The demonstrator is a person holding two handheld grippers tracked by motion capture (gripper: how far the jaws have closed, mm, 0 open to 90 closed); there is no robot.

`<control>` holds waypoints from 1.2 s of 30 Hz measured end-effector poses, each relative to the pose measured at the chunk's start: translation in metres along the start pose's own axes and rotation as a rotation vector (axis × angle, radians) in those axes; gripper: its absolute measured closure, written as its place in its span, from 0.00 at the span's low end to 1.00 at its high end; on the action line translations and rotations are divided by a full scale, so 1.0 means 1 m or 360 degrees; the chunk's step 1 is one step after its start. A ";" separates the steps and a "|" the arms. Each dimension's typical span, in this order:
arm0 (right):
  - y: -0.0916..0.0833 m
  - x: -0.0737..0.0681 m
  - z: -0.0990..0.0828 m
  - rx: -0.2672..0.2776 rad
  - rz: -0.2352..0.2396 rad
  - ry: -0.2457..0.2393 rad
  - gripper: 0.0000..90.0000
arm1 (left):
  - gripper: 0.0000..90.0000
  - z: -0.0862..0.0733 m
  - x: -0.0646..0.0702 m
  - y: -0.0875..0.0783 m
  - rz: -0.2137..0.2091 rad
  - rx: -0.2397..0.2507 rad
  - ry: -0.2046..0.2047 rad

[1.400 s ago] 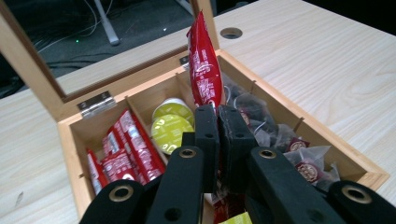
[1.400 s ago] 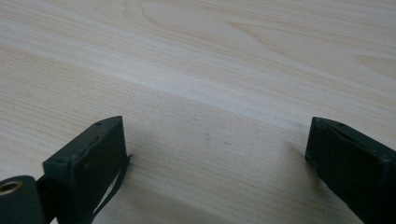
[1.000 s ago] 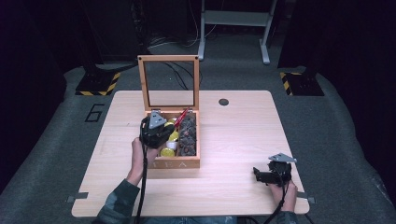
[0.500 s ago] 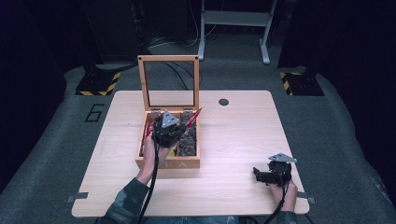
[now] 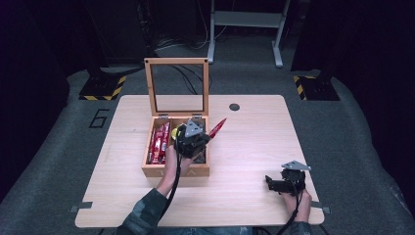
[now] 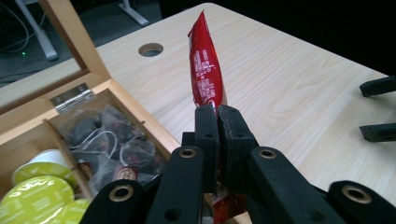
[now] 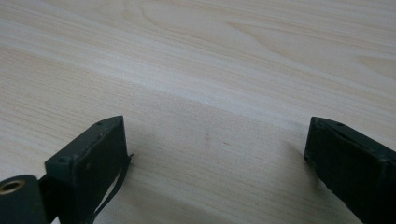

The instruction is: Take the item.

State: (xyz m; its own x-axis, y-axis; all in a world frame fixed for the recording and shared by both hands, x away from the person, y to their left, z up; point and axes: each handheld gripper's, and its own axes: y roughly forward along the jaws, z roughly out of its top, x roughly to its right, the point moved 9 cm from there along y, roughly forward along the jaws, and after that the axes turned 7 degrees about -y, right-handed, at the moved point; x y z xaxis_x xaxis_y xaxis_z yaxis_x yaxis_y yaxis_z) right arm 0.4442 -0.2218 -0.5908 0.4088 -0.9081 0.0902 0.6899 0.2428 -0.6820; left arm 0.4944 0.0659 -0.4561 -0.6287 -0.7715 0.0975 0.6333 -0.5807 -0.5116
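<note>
Red sachet [image 6: 206,70] is pinched at its lower end in the left claw [image 6: 218,114], jaws closed flat on it, no visible gap. Most of the packet sticks out past the jaw tips; a bit of red foil also shows below them, between the claw's linkage arms.

Position: in the high view the sachet [image 5: 217,129] hangs off the right edge of the wooden box [image 5: 175,170], over bare tabletop [image 5: 254,142], clear of the surface. Left claw [image 5: 203,140] sits over the box's right-hand compartments.

Orientation: long axis runs in line with the jaws, free end pointing away from the person and to the right, toward the round hole [image 5: 234,106] in the tabletop. In the left gripper view it rises near vertical with a slight lean left and is seen nearly edge-on, printed face to the left.

Box contents: more red sachets [image 5: 159,140] in the left compartment, mesh tea bags [image 6: 109,140] and yellow-green capsules [image 6: 44,193] near the claw. Glass lid [image 5: 176,88] stands open and upright at the back.

Right claw [image 5: 270,182] rests low at the tabletop's near right corner, jaws wide apart, nothing between them; right gripper view has bare wood [image 7: 210,70] between the jaws.
</note>
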 end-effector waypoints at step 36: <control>0.000 0.000 0.000 0.0003 0.0003 0.0000 0.07 | 0.96 -0.011 0.054 0.062 -0.0087 -0.0129 -0.0014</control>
State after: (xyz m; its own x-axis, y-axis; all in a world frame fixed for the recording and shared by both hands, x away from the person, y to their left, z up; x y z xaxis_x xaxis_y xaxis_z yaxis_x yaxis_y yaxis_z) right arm 0.4441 -0.2215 -0.5907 0.4099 -0.9078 0.0888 0.6901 0.2450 -0.6809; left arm 0.4952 -0.0090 -0.4921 -0.6571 -0.7418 0.1344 0.5593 -0.5993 -0.5727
